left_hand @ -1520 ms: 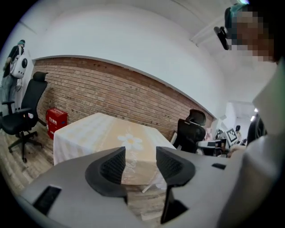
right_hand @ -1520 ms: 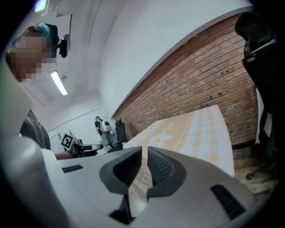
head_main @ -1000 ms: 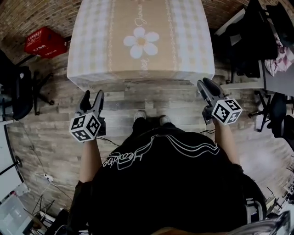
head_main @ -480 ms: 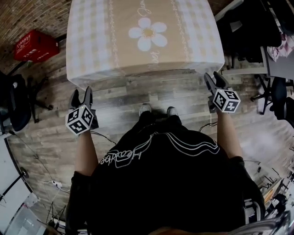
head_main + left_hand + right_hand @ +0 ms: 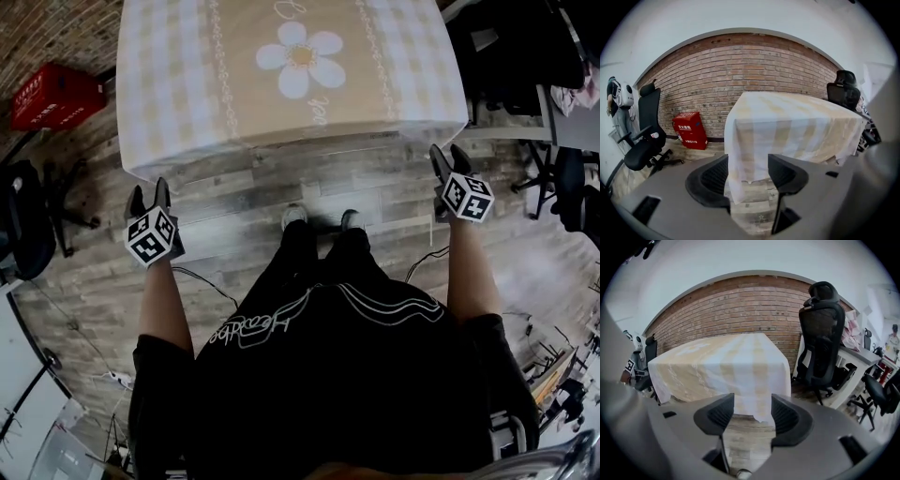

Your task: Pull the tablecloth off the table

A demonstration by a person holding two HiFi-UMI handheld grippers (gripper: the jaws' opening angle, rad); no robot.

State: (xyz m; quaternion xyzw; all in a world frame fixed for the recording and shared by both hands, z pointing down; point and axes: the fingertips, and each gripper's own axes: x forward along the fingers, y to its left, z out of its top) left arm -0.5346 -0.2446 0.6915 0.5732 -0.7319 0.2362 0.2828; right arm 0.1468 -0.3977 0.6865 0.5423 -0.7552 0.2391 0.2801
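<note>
A beige and white checked tablecloth (image 5: 291, 84) with a daisy print covers the table and hangs down its sides. My left gripper (image 5: 149, 192) is below the cloth's near left corner, open and apart from it. In the left gripper view that hanging corner (image 5: 740, 173) shows beyond the open left gripper (image 5: 746, 174). My right gripper (image 5: 448, 155) is by the near right corner. Its jaws have just been opening, and nothing is between them. In the right gripper view the cloth's corner (image 5: 761, 399) hangs just beyond the open right gripper (image 5: 752, 414).
A red box (image 5: 54, 94) stands on the wooden floor by the brick wall (image 5: 740, 65), left of the table. A black office chair (image 5: 23, 220) is at the left. Another chair (image 5: 820, 343) and a desk (image 5: 562, 141) stand at the right.
Both grippers have sunk and spread outward toward the table's near corners. The right gripper's jaws stand wider apart than before.
</note>
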